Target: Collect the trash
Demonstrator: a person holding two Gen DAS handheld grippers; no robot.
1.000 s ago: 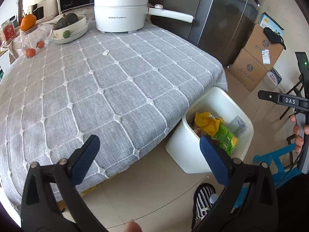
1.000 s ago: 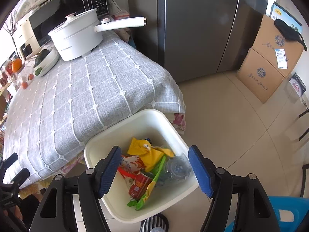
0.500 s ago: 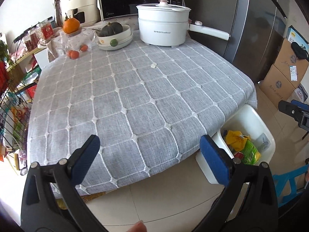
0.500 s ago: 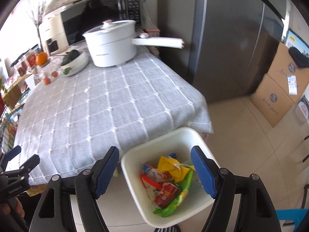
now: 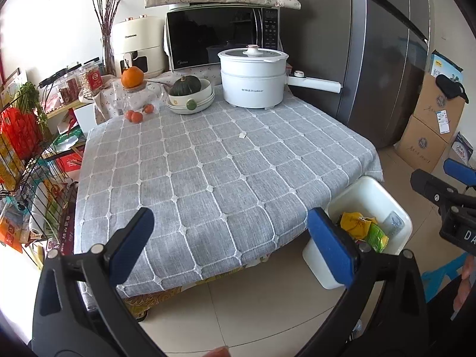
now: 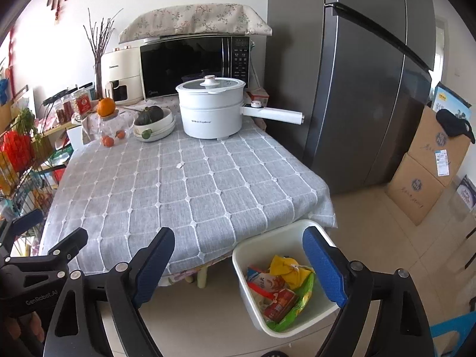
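We hold our left gripper (image 5: 230, 244) over the near edge of the desk (image 5: 208, 166), its blue fingers (image 5: 131, 244) spread wide with nothing between them. Our right gripper (image 6: 238, 264) has just been opening; its fingers (image 6: 324, 267) stand wide apart and hold nothing. The white trash bin (image 6: 258, 250) sits on the floor at the desk's near right corner, at about 5 o'clock in the right view, with a yellow wrapper (image 6: 287, 269), a red can (image 6: 281, 303) and a green bag (image 6: 300, 300) inside. One small white scrap (image 5: 242, 134) lies on the grey cloth, toward 12 o'clock from the left gripper.
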